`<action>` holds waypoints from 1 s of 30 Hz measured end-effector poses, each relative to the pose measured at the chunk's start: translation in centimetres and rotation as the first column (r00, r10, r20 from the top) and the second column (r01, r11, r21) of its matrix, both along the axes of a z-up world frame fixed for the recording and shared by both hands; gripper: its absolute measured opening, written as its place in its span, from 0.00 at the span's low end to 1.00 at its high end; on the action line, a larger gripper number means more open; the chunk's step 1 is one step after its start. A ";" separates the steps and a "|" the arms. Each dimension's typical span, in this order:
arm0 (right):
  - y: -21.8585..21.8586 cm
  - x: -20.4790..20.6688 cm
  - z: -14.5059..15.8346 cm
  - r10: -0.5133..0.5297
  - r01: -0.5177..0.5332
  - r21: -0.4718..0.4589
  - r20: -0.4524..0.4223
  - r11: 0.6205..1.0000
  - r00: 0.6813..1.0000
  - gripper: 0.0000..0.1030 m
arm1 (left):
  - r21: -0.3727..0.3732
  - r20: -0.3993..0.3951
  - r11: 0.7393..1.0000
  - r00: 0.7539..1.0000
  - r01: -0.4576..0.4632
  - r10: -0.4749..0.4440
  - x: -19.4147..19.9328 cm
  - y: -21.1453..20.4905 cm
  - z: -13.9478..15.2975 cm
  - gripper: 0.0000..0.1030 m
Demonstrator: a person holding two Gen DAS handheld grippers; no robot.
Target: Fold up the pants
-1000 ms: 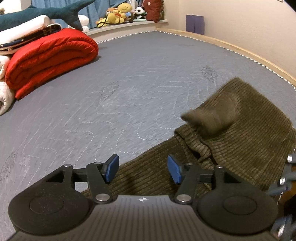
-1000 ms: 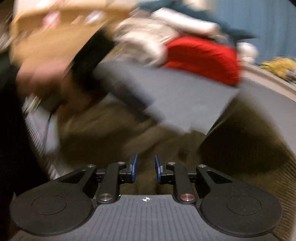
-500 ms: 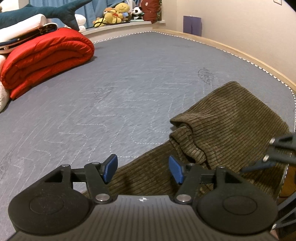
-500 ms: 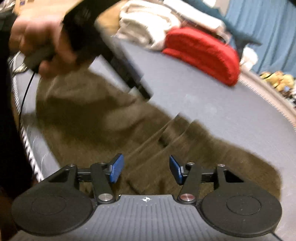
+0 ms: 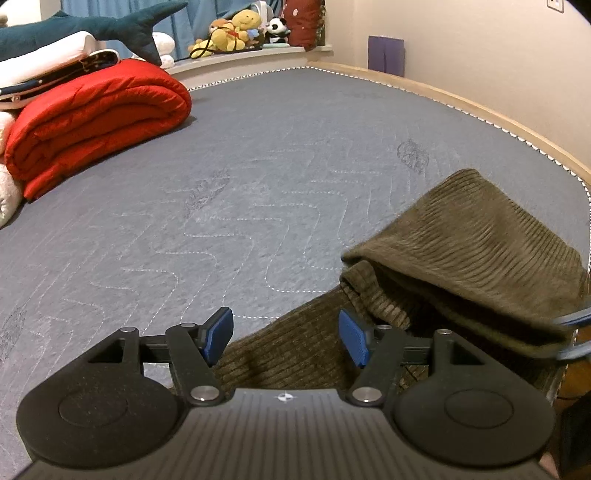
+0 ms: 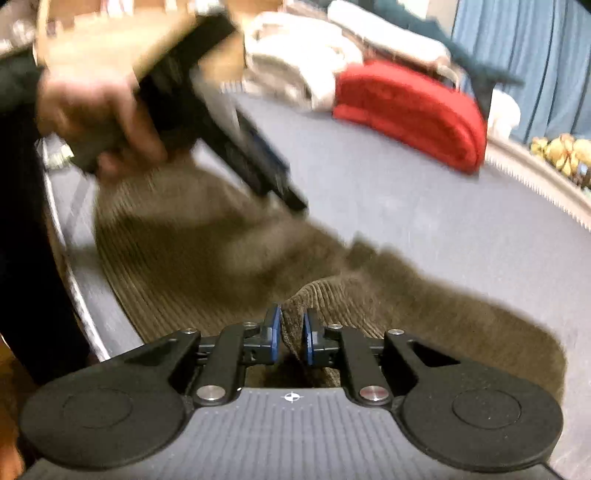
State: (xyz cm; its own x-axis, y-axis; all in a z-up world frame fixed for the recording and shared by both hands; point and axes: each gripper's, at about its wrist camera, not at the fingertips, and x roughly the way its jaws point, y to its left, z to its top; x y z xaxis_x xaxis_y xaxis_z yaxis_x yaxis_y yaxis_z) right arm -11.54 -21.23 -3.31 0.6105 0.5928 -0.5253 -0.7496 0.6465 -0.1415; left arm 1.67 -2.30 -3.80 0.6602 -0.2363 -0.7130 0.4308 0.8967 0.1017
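Olive-brown corduroy pants lie crumpled at the near right corner of the grey mattress. My left gripper hovers open over the near edge of the pants, with nothing pinched between its blue pads. In the right wrist view my right gripper is closing. Its pads press on a raised fold of the pants. At the right edge of the left wrist view, that gripper's blurred blue fingertips hold the upper layer of cloth off the lower layer. A person's hand carries the left gripper above the cloth.
A folded red quilt lies at the far left, with white bedding and a dark shark plush on top. Plush toys sit on the sill behind. A wooden bed rim runs along the right by the wall.
My right gripper opened wide, then closed on a fold of the pants and rose, lifting the upper layer. The left gripper stayed in place and open.
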 end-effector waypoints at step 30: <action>2.1 -3.0 -4.3 0.131 -0.150 -0.194 -0.105 0.969 0.986 0.14 | -0.414 -0.248 0.906 0.969 -0.086 -0.021 7.8 -4.1 -3.3 0.44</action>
